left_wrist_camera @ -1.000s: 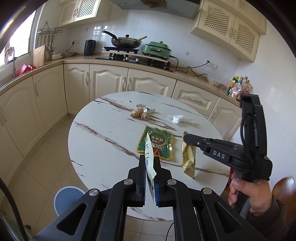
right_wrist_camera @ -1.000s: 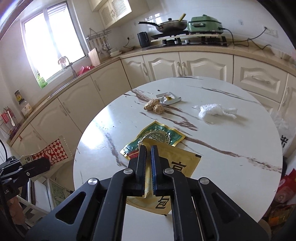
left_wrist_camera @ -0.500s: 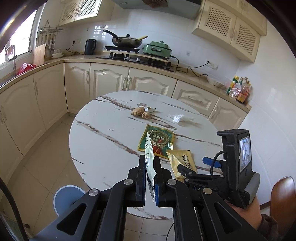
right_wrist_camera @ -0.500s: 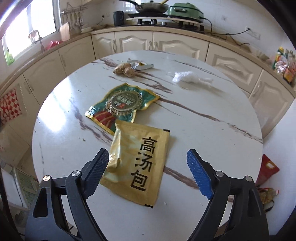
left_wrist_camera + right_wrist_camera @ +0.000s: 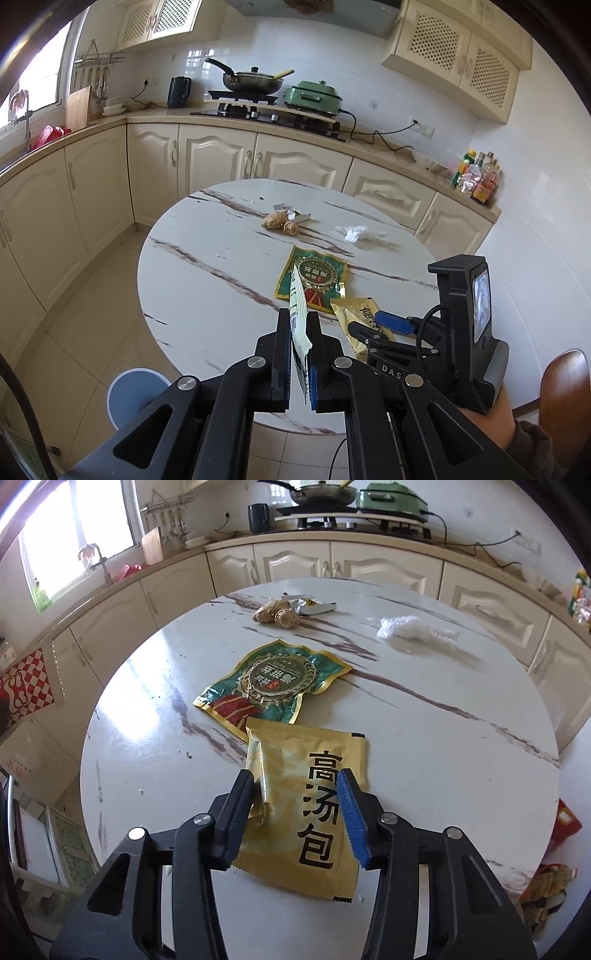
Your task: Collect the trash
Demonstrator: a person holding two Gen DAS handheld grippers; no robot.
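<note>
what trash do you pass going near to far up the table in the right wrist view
gold foil soup sachet with black characters between the closing jaws → green and gold foil packet → knobbly brown ginger root → torn silver wrapper

Gold packet (image 5: pixel 295 794) with black characters; white table (image 5: pixel 443 738) veined brown.

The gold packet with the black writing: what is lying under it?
The gold packet lies flat on the marble table. Its top-left corner overlaps the lower edge of the green packet. Whether anything else lies beneath cannot be seen; the packet covers it.
</note>
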